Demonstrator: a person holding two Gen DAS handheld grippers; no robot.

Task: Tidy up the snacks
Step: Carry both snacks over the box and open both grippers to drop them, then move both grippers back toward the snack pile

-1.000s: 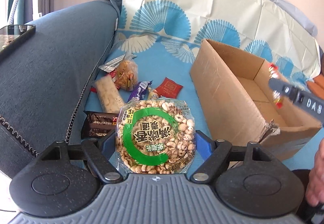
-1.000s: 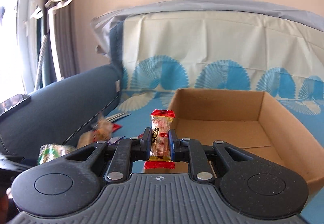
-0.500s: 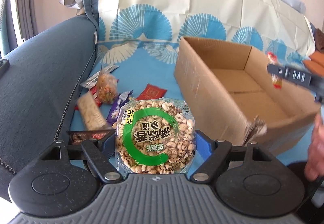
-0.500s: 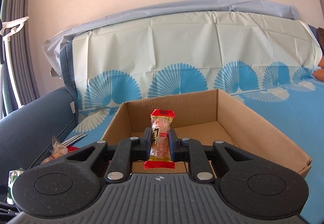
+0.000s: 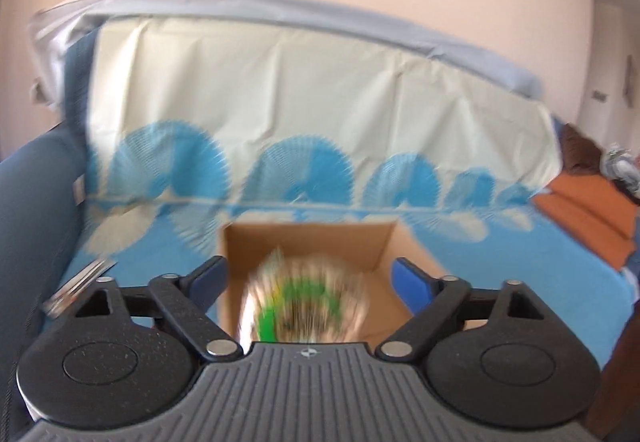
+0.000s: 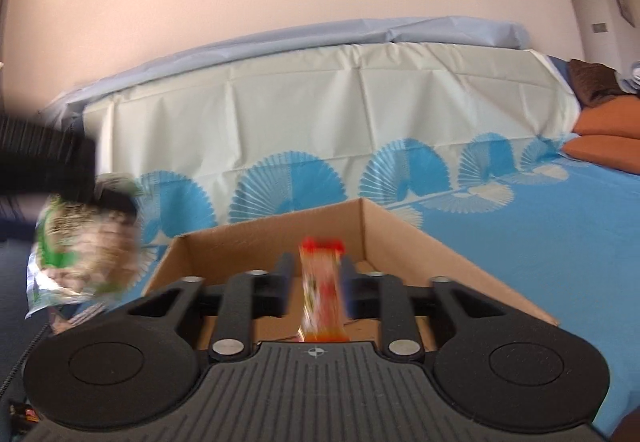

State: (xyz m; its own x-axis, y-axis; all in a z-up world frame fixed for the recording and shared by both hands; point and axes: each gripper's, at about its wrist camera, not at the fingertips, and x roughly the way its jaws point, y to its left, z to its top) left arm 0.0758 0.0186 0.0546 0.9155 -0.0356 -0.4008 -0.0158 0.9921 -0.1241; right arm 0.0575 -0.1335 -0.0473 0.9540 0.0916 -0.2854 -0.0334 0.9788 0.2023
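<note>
My left gripper (image 5: 310, 274) hangs over the open cardboard box (image 5: 304, 242), its jaws opening wide. The round green-and-white puffed-grain pack (image 5: 304, 302) is a blur between the blue pads and touches neither. From the right wrist view the same pack (image 6: 88, 242) drops beside the box's left wall (image 6: 240, 246), under the dark left gripper (image 6: 40, 166). My right gripper (image 6: 318, 274) is also above the box with its jaws opening. The red-ended snack bar (image 6: 322, 290) is blurred between them, free of the left finger (image 6: 284, 282).
The box sits on a blue fan-patterned cover (image 5: 280, 114) over a sofa. A dark blue armrest (image 5: 32, 222) rises on the left, with a silvery wrapper (image 5: 80, 282) at its foot. Orange cushions (image 5: 580, 210) lie to the right.
My left gripper swung up from the snack pile to over the box and let go of the grain pack. My right gripper's jaws spread off the red snack bar, which now slips down.
</note>
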